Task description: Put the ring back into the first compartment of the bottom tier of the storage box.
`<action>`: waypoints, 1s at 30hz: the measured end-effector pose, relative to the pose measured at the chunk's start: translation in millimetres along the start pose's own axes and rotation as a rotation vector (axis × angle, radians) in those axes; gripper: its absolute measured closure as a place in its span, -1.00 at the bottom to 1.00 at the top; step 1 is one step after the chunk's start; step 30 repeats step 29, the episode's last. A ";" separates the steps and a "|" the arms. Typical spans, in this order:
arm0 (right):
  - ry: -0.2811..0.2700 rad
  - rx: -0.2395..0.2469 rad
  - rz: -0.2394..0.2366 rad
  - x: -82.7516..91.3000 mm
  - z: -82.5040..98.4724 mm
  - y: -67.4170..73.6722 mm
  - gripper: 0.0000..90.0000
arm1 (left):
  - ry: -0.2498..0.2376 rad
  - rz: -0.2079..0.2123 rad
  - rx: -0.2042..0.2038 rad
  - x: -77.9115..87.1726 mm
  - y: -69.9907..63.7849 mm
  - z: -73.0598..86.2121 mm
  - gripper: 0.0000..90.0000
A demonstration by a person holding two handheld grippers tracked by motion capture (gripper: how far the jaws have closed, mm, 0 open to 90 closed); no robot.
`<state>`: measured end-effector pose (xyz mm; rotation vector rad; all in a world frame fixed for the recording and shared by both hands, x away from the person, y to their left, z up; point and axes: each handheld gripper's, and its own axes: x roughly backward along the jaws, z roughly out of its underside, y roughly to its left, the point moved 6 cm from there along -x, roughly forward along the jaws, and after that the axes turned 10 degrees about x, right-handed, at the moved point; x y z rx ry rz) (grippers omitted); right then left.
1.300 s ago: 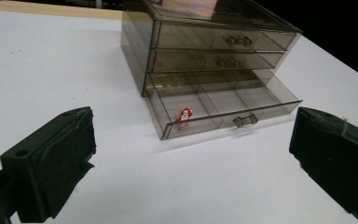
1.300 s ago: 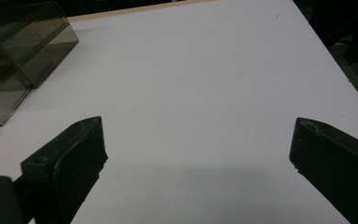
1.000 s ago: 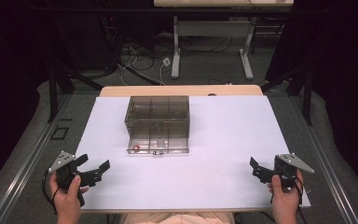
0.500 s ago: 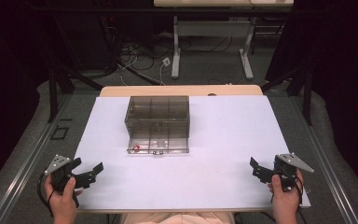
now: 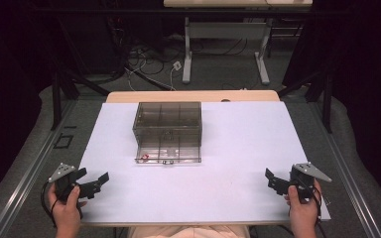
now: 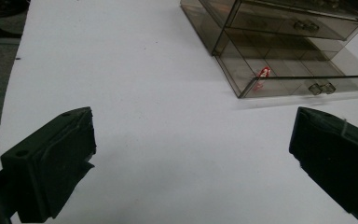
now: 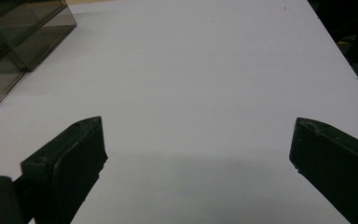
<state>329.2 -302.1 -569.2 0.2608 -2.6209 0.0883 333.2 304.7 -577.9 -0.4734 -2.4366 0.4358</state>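
Currently: both grippers idle, drawer box at table centre

Change since a second ago: my left gripper point(image 5: 90, 185) has slid back and outward to the table's point(image 5: 238, 148) near left corner; my right gripper point(image 5: 278, 181) holds its place at the near right edge.

Item: smoky clear drawer box point(image 5: 167, 130), upright, drawer fronts facing me, long axis running across the table. Its bottom drawer point(image 6: 303, 77) is pulled out, with a small red thing point(image 6: 264, 72) in one front corner.

Position: box lies well ahead of both grippers, roughly midway between them; in the left gripper view it sits ahead of the jaws, toward the upper right.

Jaws: spread wide on both grippers, holding nothing.
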 end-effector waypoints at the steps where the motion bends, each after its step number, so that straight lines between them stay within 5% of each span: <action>1: -0.003 0.002 0.003 -0.6 0.0 -0.2 -0.93 | -0.001 -0.002 0.006 -0.2 0.9 0.2 -0.98; 7: 0.009 0.006 0.006 -0.6 1.0 -0.8 -0.93 | 0.013 0.016 0.041 -3.4 5.3 2.9 -0.98; 30: 0.019 -0.018 -0.006 -6.0 4.2 -2.9 -0.93 | 0.028 0.007 0.060 -4.9 6.0 4.9 -0.97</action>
